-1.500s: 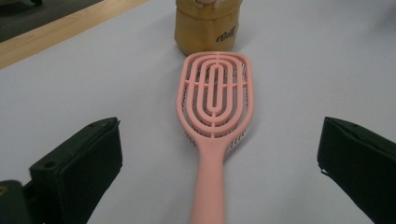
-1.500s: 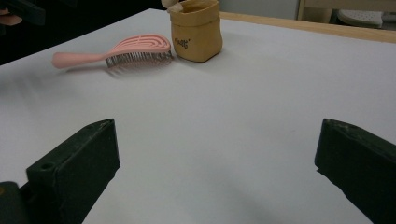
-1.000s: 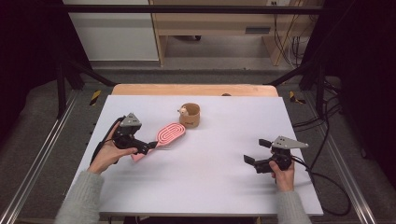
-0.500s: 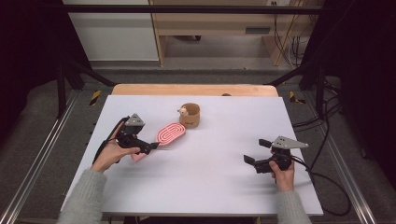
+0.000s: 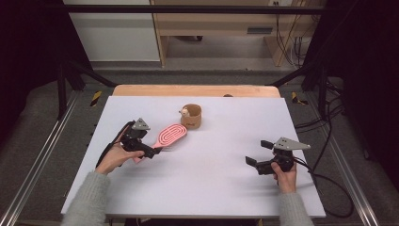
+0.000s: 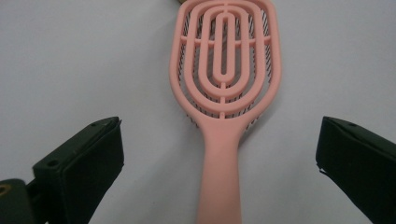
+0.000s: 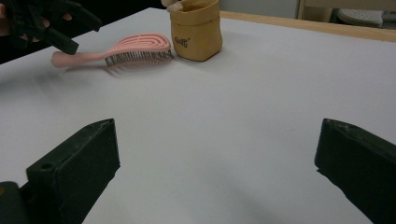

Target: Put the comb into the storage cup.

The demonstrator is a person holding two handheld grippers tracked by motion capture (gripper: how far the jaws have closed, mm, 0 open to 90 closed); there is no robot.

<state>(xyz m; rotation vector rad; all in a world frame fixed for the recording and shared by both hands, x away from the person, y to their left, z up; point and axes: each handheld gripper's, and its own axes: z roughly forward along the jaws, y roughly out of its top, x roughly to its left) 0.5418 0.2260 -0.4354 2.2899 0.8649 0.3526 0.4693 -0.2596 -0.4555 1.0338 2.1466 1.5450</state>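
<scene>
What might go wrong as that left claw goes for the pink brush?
The left gripper is open with the pink hairbrush handle between its jaws, not yet pinched. The slim handle could slip or twist when squeezed. The brush head lies close to the small tan pouch, so a nudge forward might knock it over.

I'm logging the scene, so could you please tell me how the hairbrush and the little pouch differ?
The hairbrush is pink, long and lies flat with bristles down; the pouch is tan, squat and stands upright. The left tool, open, straddles the hairbrush handle; nothing reaches for the pouch. Both rest on the white table.
</scene>
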